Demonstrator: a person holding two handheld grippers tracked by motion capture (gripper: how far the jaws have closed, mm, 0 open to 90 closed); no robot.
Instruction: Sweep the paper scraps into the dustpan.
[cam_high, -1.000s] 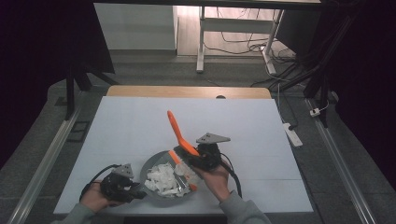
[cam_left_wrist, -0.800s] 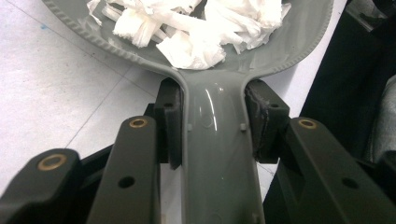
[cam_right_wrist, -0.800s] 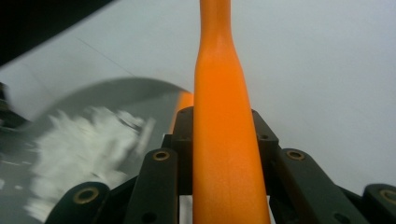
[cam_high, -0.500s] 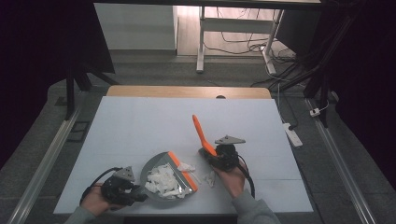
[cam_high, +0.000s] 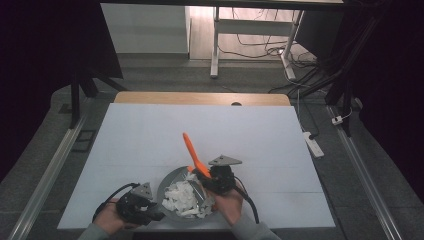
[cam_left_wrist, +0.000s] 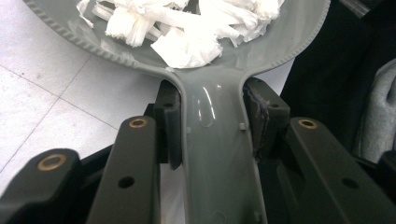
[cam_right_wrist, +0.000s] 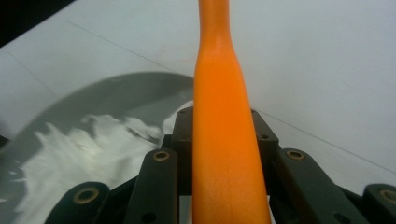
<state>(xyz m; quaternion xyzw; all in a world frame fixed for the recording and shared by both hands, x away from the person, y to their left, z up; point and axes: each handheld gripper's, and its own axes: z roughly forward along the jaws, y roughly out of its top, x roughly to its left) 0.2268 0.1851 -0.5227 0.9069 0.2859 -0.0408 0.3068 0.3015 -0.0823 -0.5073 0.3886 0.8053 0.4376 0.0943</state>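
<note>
Left tongs (cam_left_wrist: 210, 135) on grey dustpan (cam_left_wrist: 219, 154) of white paper scraps (cam_left_wrist: 187, 28)

We see a glossy grey plastic dustpan (cam_left_wrist: 219, 154) with a ribbed rim, torn white paper scraps (cam_left_wrist: 187, 28) inside it, and beside it a smooth matt orange plastic handle (cam_right_wrist: 224, 140).

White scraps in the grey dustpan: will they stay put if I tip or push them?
Probably not. The white scraps look like thin torn paper, so likely light and floppy. They lie loose in a heap, so they may scatter. The dustpan has a low rim, so tipping could spill them.
</note>
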